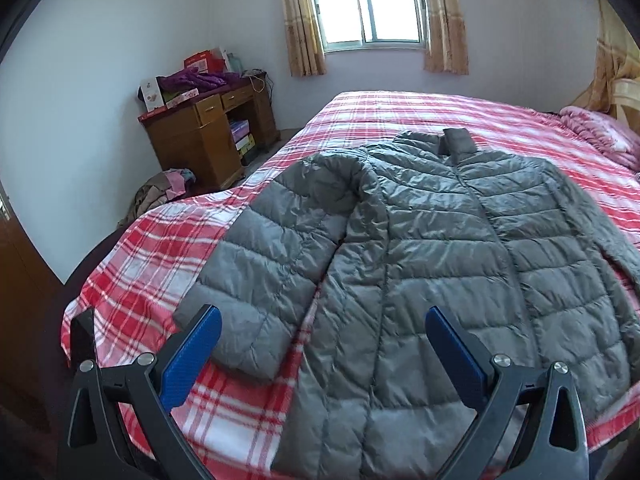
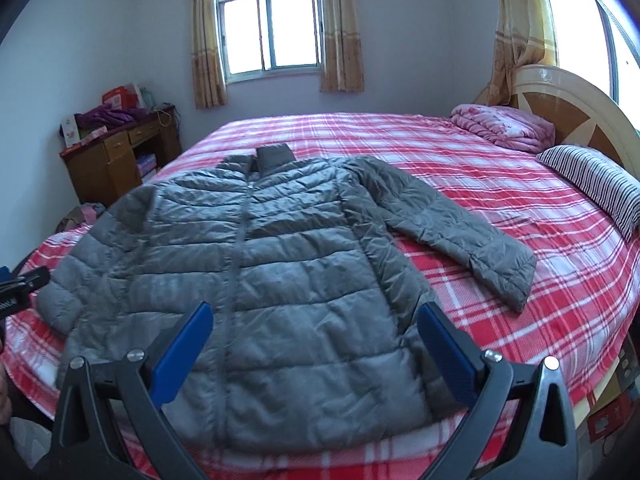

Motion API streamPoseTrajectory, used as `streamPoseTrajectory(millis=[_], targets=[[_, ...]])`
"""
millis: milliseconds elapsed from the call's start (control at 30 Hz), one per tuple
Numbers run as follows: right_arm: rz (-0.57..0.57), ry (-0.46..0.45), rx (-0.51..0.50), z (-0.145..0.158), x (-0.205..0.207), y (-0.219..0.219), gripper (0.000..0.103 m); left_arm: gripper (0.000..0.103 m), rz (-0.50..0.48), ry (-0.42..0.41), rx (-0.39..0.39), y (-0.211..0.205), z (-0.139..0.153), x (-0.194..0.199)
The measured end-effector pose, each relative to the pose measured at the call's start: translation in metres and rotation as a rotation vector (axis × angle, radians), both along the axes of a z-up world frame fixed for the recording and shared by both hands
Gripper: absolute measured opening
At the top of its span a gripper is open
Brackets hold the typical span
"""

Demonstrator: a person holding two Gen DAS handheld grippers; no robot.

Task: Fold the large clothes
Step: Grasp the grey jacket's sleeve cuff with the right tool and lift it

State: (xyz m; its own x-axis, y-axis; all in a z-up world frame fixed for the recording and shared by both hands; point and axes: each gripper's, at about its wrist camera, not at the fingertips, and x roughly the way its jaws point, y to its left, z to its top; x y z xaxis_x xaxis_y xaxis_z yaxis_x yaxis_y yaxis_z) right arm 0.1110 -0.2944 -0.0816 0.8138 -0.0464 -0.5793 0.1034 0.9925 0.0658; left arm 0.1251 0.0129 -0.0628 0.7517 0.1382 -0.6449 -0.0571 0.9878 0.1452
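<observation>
A grey quilted puffer jacket (image 1: 420, 248) lies flat and zipped on the red plaid bed sheet (image 1: 160, 248), collar toward the window. Its left sleeve (image 1: 264, 264) runs down toward the bed's near left edge. In the right wrist view the jacket (image 2: 280, 280) fills the middle, and its right sleeve (image 2: 448, 224) stretches out to the right. My left gripper (image 1: 323, 320) is open and empty above the jacket's lower left part. My right gripper (image 2: 315, 316) is open and empty above the jacket's lower hem area. Part of the left gripper (image 2: 16, 288) shows at the left edge.
A folded pink quilt (image 2: 504, 128) and a striped pillow (image 2: 596, 184) lie by the headboard (image 2: 580, 108) on the right. A wooden desk (image 1: 212, 136) piled with boxes stands by the far left wall. Clothes (image 1: 160, 196) lie on the floor beside it.
</observation>
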Motion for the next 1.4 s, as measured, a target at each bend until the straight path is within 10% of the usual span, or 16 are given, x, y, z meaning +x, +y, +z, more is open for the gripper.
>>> streamPoseTrajectory(millis=[933, 1167, 1400], targets=[[-0.53, 0.17, 0.255, -0.088, 0.089, -0.266, 0.099, 0.102, 0.078, 0.136, 0.165, -0.043, -0.099, 0.211], [-0.507, 0.144, 0.211, -0.089, 0.101, -0.268, 0.024, 0.102, 0.074, 0.148, 0.214, -0.039, -0.112, 0.231], [-0.554, 0.145, 0.158, -0.083, 0.092, -0.29, 0.019, 0.102, 0.03, 0.158, 0.198, -0.029, -0.112, 0.231]])
